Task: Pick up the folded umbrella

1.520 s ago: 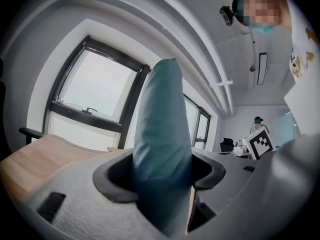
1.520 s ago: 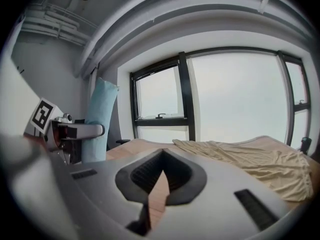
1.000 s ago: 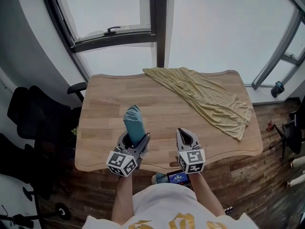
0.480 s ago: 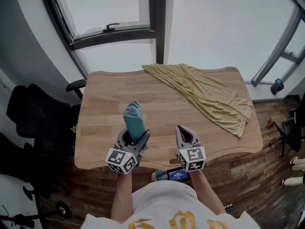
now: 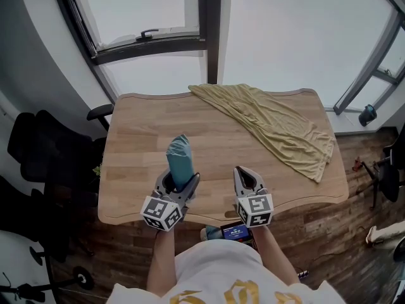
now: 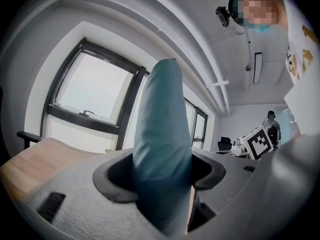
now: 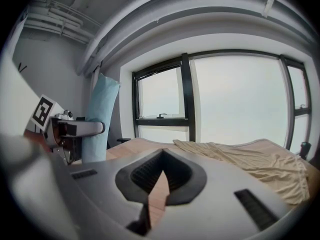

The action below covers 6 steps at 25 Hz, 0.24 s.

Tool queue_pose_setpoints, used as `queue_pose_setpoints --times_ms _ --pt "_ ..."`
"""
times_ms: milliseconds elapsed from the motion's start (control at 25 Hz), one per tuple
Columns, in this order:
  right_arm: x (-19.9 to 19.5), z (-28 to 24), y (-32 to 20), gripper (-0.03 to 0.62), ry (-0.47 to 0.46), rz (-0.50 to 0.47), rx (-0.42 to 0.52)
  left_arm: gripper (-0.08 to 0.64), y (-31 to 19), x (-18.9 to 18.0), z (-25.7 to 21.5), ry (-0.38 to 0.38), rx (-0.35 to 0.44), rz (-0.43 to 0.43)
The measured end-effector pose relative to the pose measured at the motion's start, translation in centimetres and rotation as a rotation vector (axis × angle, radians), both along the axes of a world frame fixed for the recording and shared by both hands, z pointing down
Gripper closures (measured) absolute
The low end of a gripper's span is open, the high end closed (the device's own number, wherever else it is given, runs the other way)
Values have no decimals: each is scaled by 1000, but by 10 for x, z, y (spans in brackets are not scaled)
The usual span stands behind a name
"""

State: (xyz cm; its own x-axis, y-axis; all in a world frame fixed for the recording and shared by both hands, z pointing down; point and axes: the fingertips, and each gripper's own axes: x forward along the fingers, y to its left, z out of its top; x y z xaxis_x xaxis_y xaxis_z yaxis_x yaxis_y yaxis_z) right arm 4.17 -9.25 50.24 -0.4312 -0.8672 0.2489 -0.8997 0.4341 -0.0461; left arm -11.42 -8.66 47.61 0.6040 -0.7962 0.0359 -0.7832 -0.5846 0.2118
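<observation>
A folded teal umbrella (image 5: 180, 162) stands upright above the near left part of the wooden table (image 5: 139, 132). My left gripper (image 5: 179, 189) is shut on its lower end. The left gripper view shows the umbrella (image 6: 162, 149) rising between the jaws and filling the middle. The right gripper view has the same umbrella (image 7: 100, 124) at its left, held clear of the tabletop. My right gripper (image 5: 245, 181) hovers at the near edge, jaws closed together with nothing between them (image 7: 159, 184).
A rumpled yellow-green cloth (image 5: 278, 128) lies across the far right of the table (image 7: 240, 159). Large windows run behind the table. A black office chair (image 5: 44, 151) stands at the left. Wooden floor surrounds the table, and a phone (image 5: 235, 233) sits at my waist.
The umbrella has tipped slightly more upright in the left gripper. Both grippers stay at almost the same place.
</observation>
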Motion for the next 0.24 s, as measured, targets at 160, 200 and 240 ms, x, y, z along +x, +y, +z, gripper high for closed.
queue_pose_setpoints --times_ms 160,200,240 --pt "0 1 -2 583 1 -1 -3 259 -2 1 1 5 -2 5" --pt "0 1 -2 583 1 -1 -4 259 -3 1 1 7 -3 6" --pt "0 1 -3 583 1 0 -5 259 -4 1 0 8 -4 7"
